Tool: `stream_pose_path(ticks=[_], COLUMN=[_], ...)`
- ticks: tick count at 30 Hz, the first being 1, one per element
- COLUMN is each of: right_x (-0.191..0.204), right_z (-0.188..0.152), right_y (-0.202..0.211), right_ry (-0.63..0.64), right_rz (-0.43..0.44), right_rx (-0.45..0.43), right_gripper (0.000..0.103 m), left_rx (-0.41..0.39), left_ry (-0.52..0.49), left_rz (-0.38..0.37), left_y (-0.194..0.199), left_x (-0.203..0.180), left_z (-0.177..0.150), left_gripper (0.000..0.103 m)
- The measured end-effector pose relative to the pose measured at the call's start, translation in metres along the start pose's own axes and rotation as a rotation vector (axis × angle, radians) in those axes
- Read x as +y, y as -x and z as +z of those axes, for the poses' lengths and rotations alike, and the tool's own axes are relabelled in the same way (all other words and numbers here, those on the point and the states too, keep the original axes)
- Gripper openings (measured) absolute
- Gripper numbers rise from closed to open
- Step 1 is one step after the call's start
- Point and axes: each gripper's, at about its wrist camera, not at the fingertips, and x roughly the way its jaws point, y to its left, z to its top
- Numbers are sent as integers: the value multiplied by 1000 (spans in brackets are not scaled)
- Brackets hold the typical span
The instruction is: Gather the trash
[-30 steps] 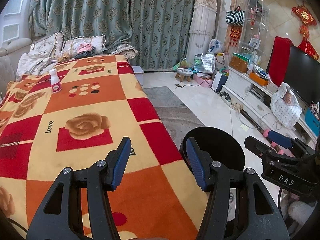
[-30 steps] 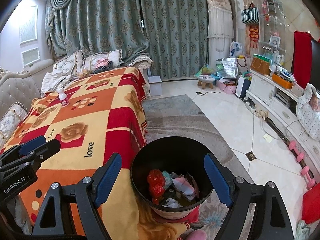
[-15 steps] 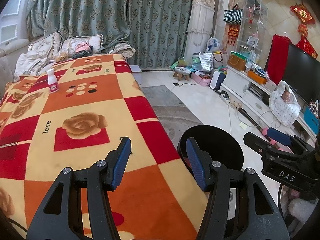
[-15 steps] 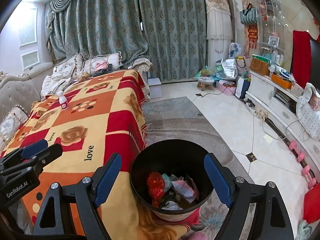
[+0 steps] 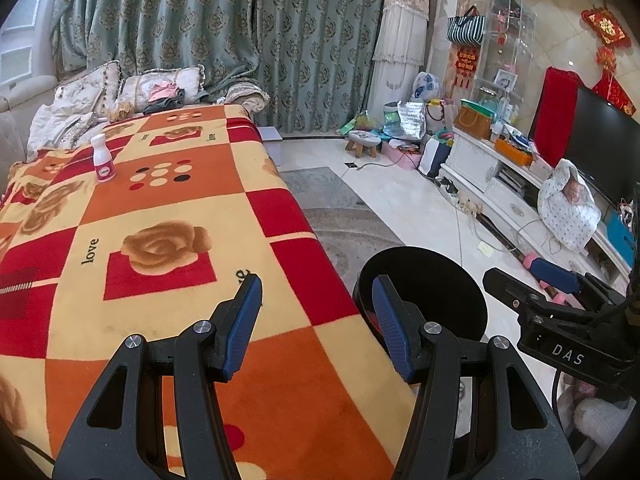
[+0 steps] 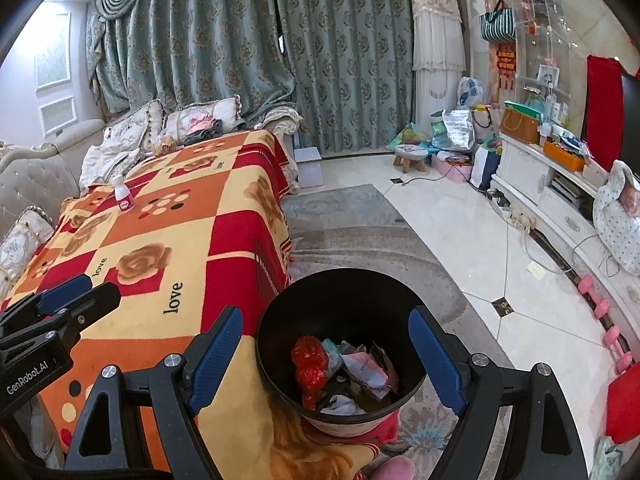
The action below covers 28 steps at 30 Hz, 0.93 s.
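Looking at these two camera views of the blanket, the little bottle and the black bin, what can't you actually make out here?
- Small white bottle: its pink label is too small to read in either view.
- Black bin: in the left wrist view only its dark inside shows, so the trash is hidden; in the right wrist view its base is hidden behind its own wall.
- Blanket: its near end is cut off by the picture edge and covered by the left gripper.
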Motion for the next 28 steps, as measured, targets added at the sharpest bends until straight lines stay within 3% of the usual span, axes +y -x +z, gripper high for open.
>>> stream_pose_path(ticks=[22, 28], right_x=[-1, 0], right_z=[-1, -4], right_y=[-1, -5], right_ry=[1, 15], right_rz=[0, 2], right_rx=[5, 19], right_gripper=[83, 83], left_rx=[13, 22], left_ry=[17, 42], left_rz=[-15, -9], left_y=[-5, -3], left_x=[-8, 10], left_z=[-5, -7], left_gripper=[56, 56])
